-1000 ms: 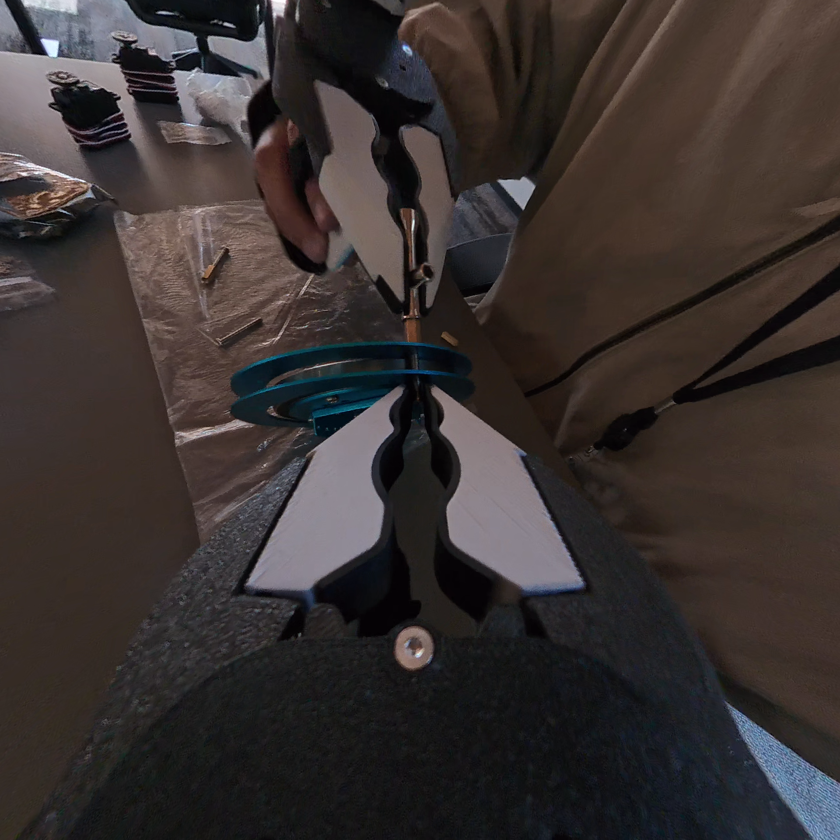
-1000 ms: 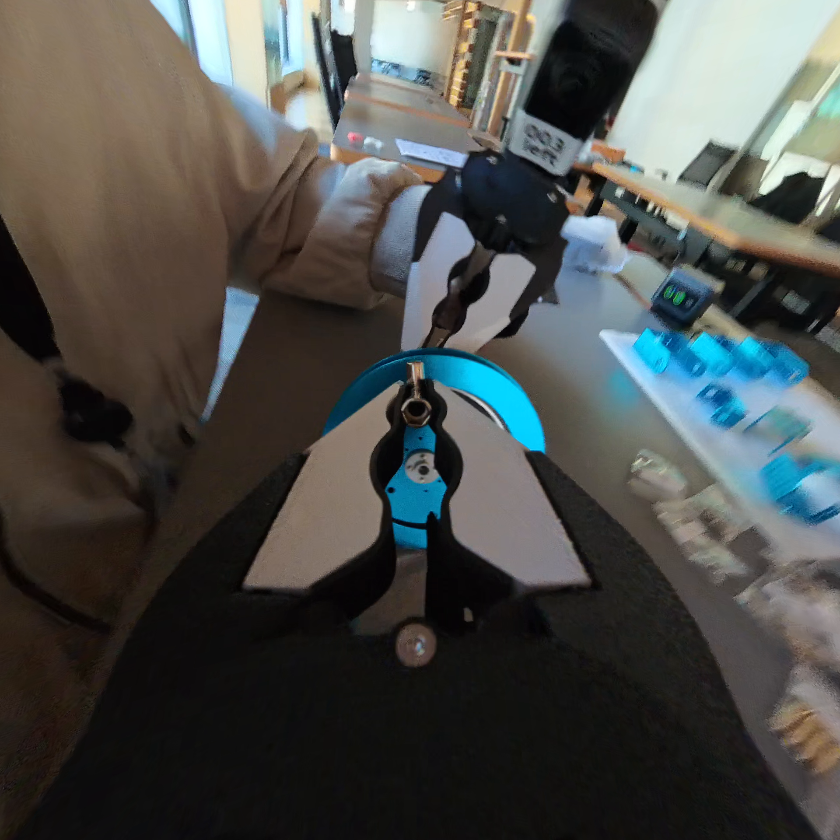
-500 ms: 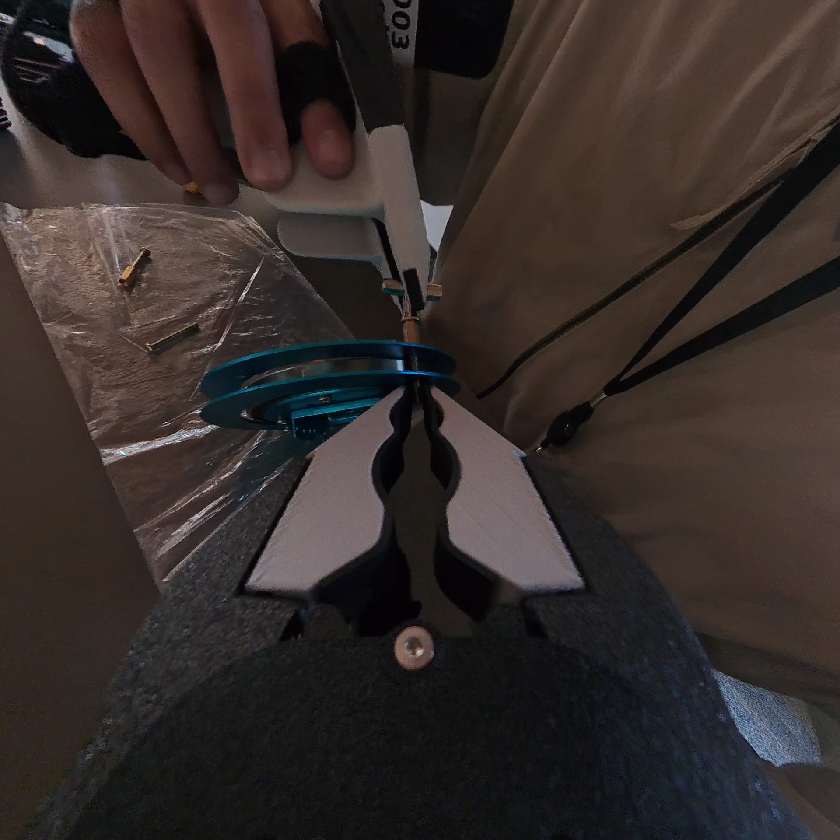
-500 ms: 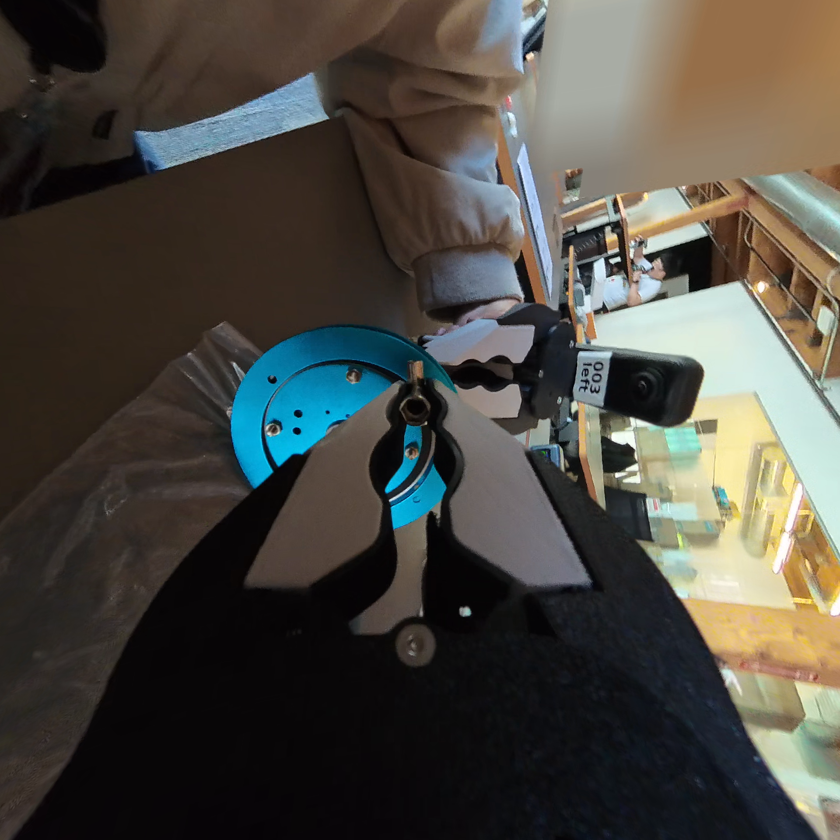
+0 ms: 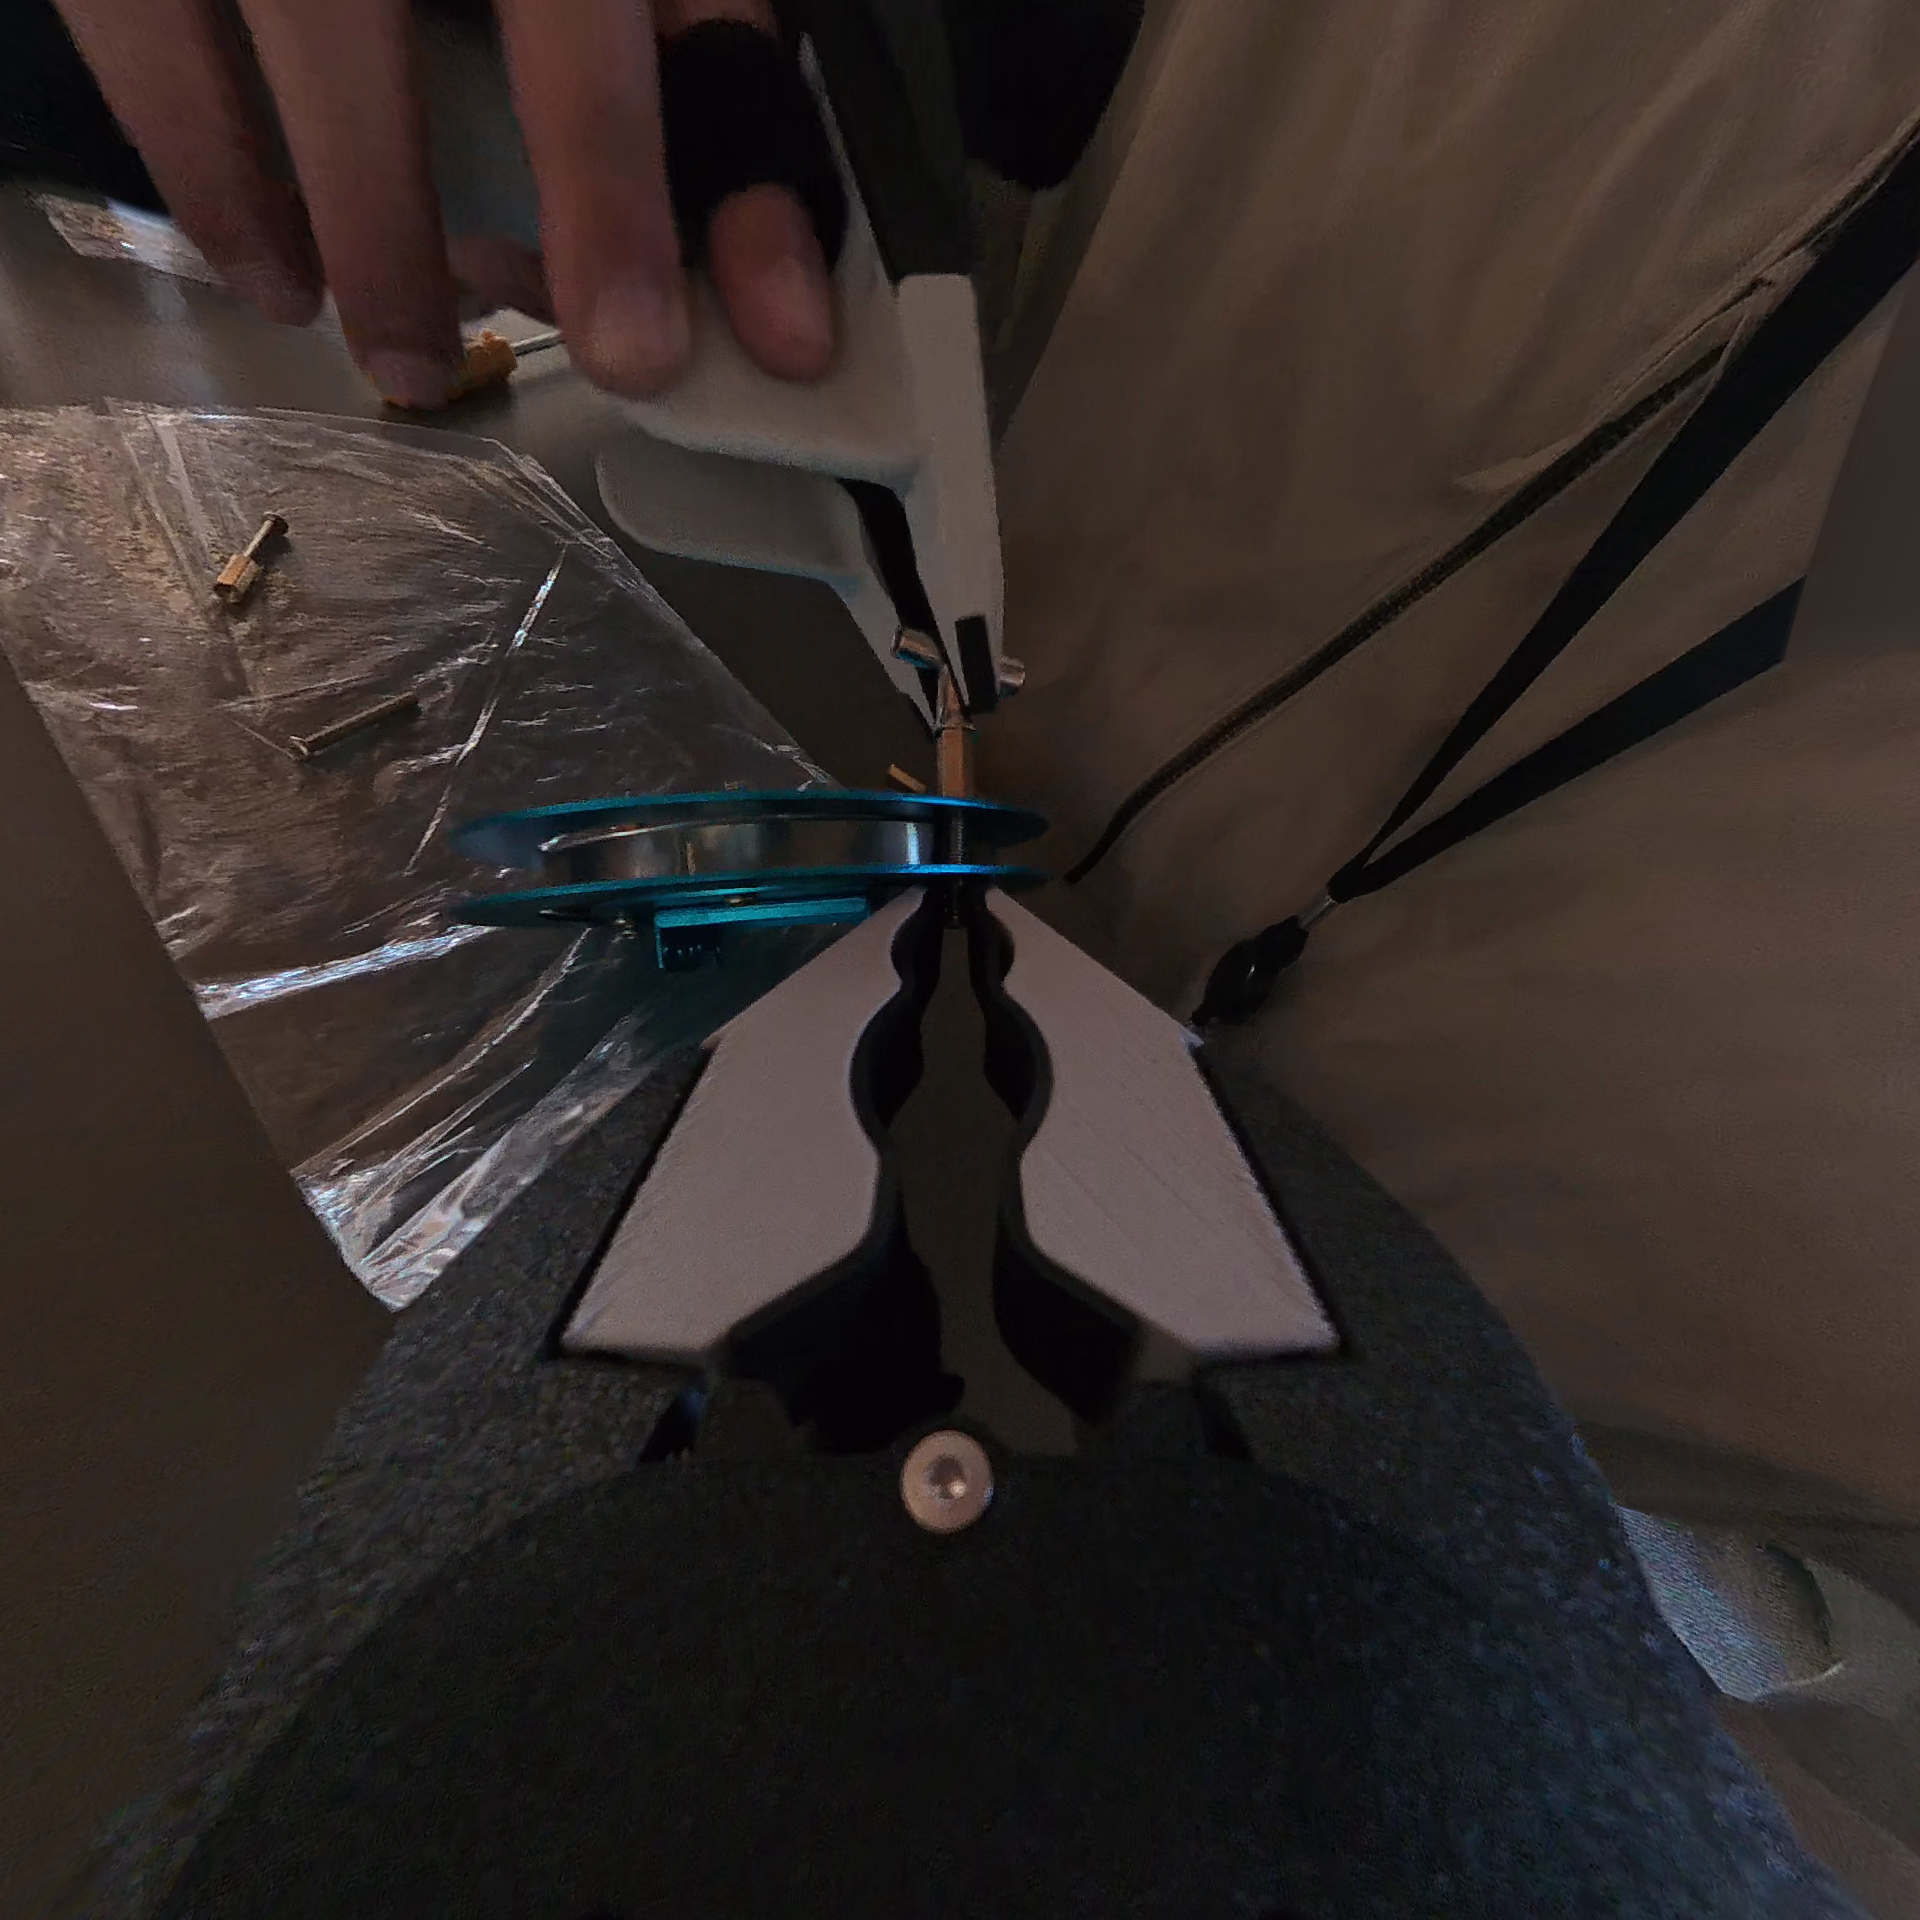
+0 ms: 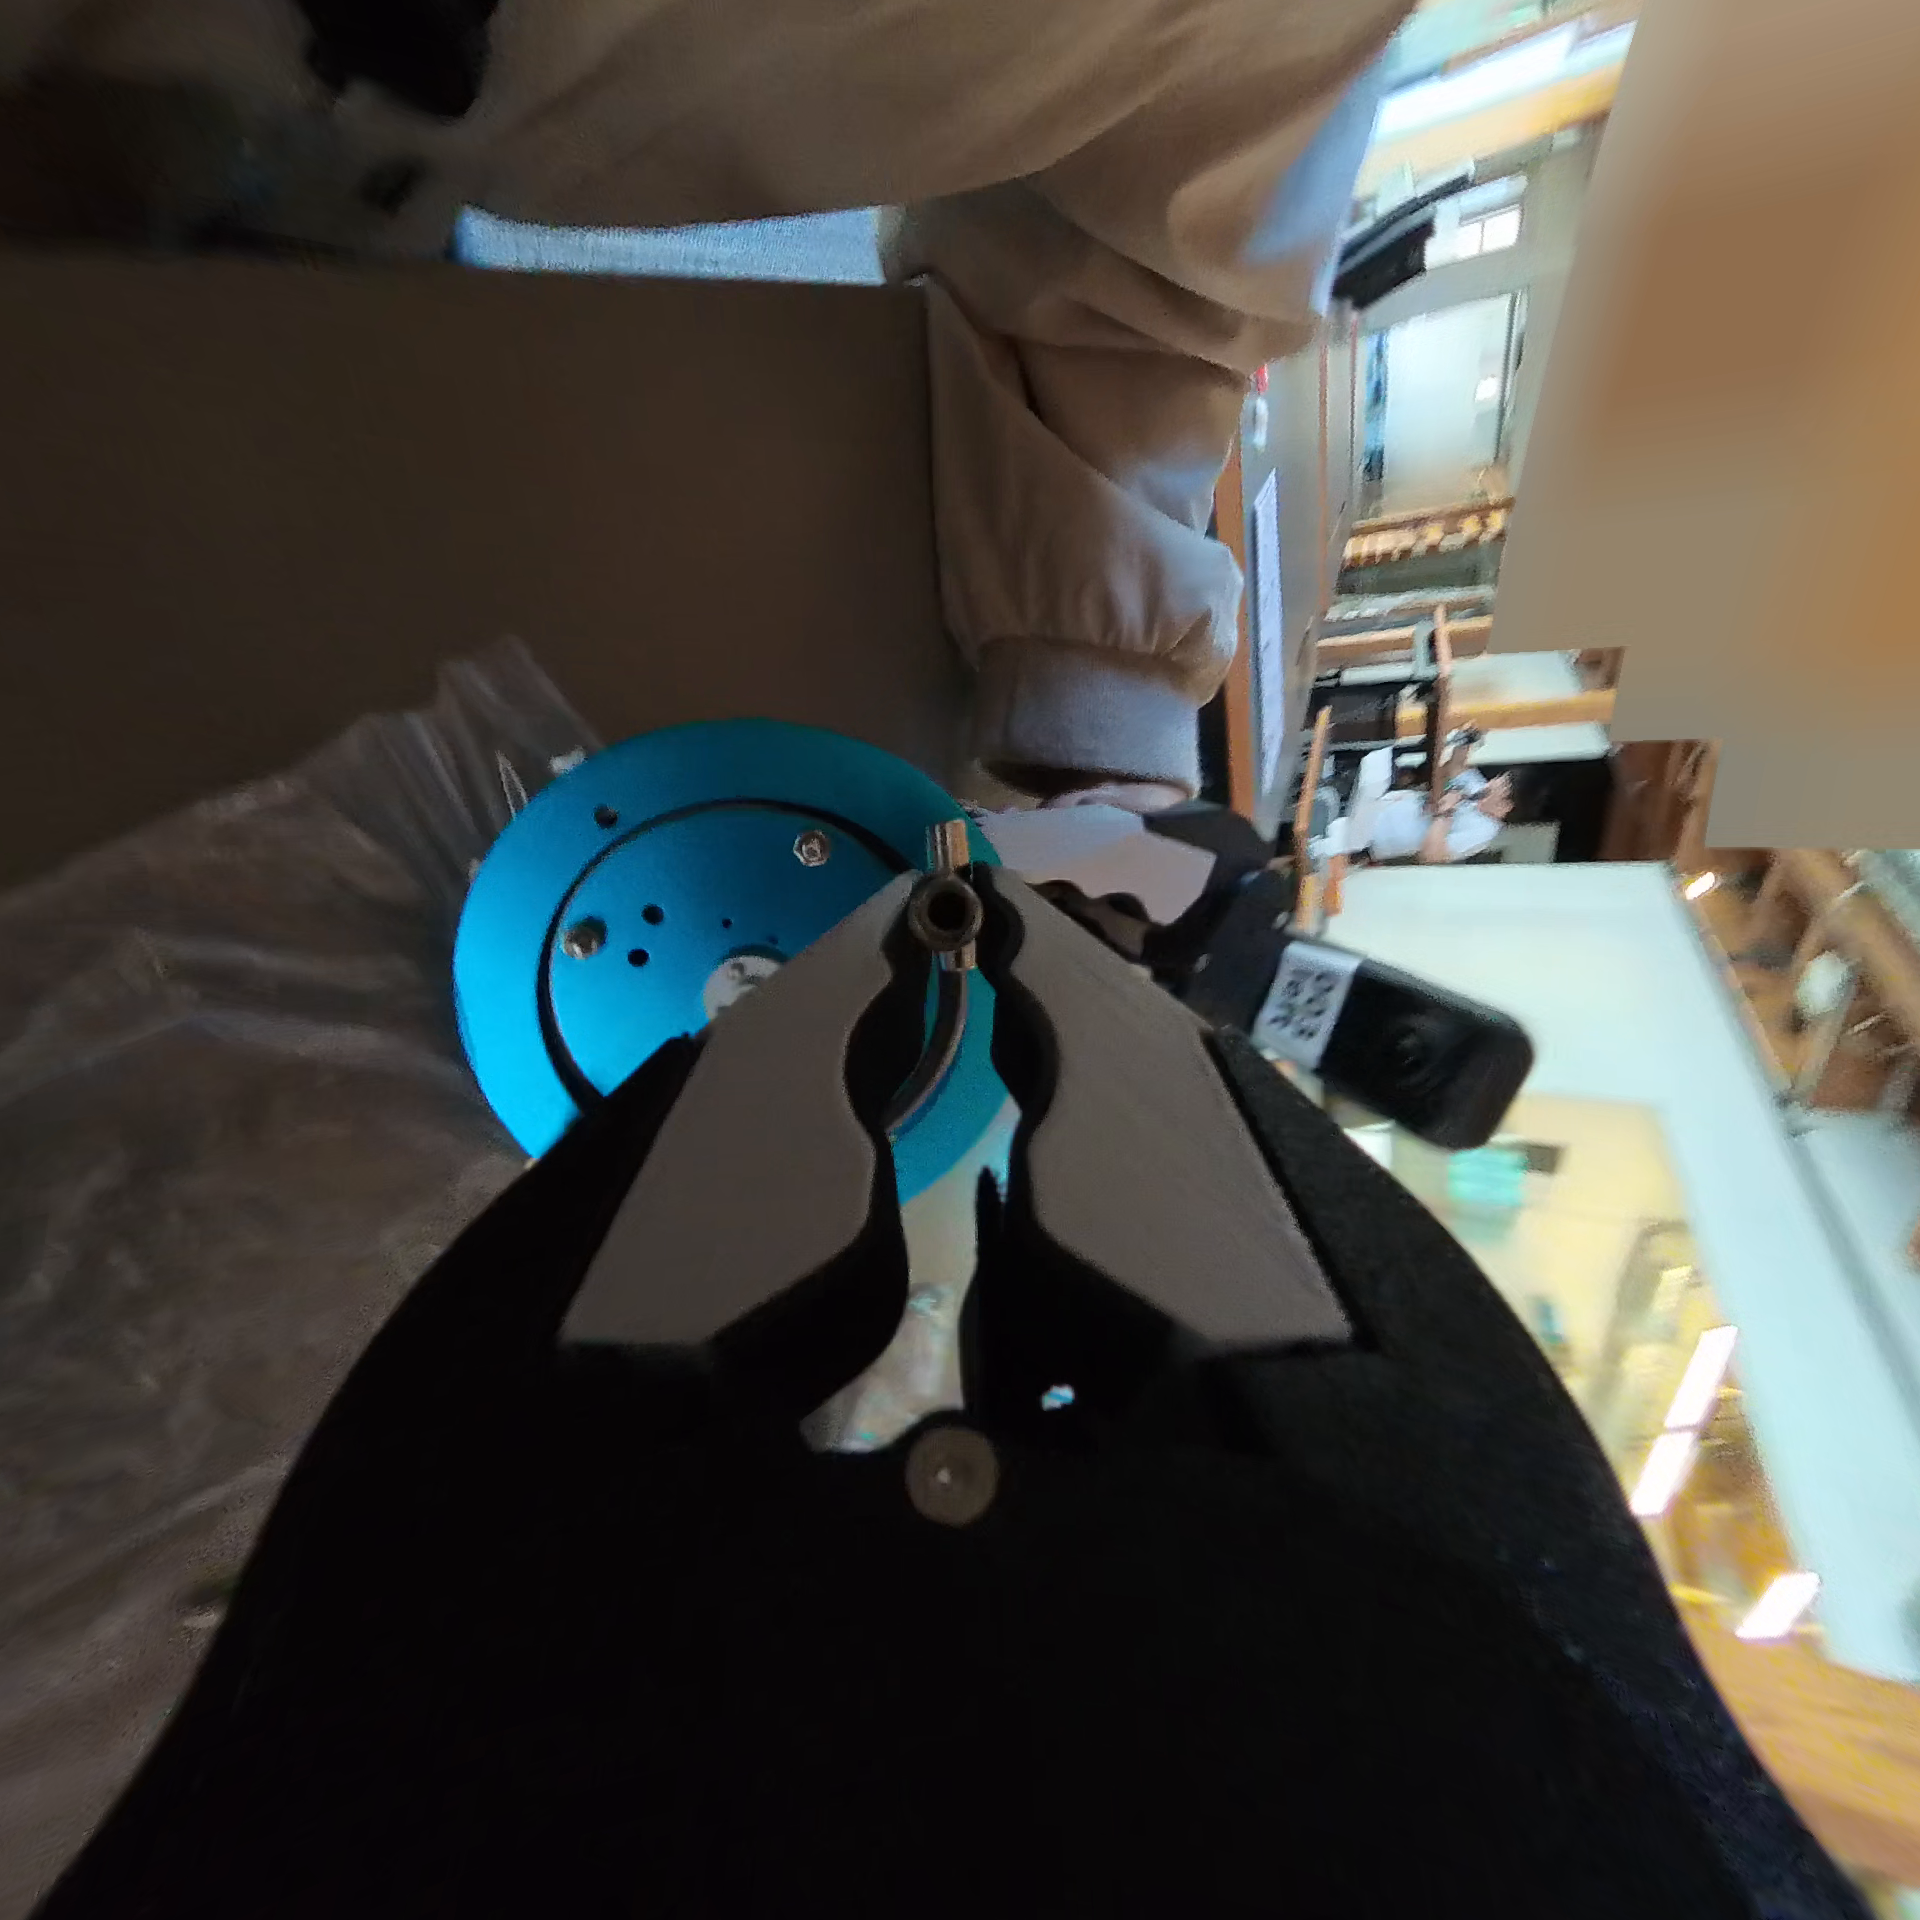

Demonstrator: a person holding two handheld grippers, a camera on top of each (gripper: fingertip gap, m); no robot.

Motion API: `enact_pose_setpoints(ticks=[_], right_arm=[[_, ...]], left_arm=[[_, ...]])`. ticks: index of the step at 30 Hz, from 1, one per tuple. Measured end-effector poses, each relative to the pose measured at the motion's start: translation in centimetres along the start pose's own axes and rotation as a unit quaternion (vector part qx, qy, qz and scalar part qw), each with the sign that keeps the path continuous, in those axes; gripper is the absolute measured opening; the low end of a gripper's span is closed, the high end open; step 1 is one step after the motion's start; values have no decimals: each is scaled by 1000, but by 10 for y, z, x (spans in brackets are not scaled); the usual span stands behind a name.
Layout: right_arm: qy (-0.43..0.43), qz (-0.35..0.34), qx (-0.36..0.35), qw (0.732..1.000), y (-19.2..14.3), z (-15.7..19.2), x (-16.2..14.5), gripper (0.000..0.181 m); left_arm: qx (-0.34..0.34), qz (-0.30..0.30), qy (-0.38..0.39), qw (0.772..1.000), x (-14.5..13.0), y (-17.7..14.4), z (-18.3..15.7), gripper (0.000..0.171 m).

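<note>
Left claw (image 5: 954, 909) pinches blue metal discs (image 5: 748, 831); right claw (image 6: 940, 914) grips, seemingly, steel socket tool (image 6: 943, 916).

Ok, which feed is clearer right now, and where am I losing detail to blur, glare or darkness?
Left wrist view: dim but sharp on the blue metal double-disc assembly and the small silver T-handled socket tool; the hand at the top is motion-blurred, and the crinkled clear plastic sheet glints. Right wrist view: softer overall, the bright room behind is overexposed, and the right gripper body is nearly black.
</note>
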State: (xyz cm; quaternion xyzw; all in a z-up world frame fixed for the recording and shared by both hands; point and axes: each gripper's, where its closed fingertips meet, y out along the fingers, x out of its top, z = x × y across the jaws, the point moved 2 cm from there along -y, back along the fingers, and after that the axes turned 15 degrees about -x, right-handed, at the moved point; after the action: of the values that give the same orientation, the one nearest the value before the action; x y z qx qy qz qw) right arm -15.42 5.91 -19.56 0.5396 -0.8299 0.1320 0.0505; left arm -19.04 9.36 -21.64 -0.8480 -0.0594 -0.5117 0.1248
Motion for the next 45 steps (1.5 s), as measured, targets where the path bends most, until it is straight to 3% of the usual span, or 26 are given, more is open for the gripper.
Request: enact_pose_setpoints(ticks=[7,14,17,20,26,31,39,45], right_arm=[[194,27,17,981,-2,-2,3,7],[82,13,9,997,0,2,9,7],[140,28,5,990,1,1,6,7],[224,55,-14,973,1,-1,2,6],[394,97,-66,912,0,0,2,6],[441,119,-101,884,-1,1,4,6],[542,184,-114,812,-3,0,-2,6],[489,238,-57,837,-7,-1,-2,7]], left_arm=[[-5,7,6,1000,3,5,-5,1],[-11,10,0,1000,-1,8,-6,0],[5,3,1,1000,-1,5,-5,0],[8,-8,-3,1000,0,3,-4,0],[13,-7,7,1000,0,5,-5,0],[21,-5,15,1000,1,7,-5,0],[44,0,23,999,0,7,-3,1],[37,-4,2,999,4,10,-1,2]])
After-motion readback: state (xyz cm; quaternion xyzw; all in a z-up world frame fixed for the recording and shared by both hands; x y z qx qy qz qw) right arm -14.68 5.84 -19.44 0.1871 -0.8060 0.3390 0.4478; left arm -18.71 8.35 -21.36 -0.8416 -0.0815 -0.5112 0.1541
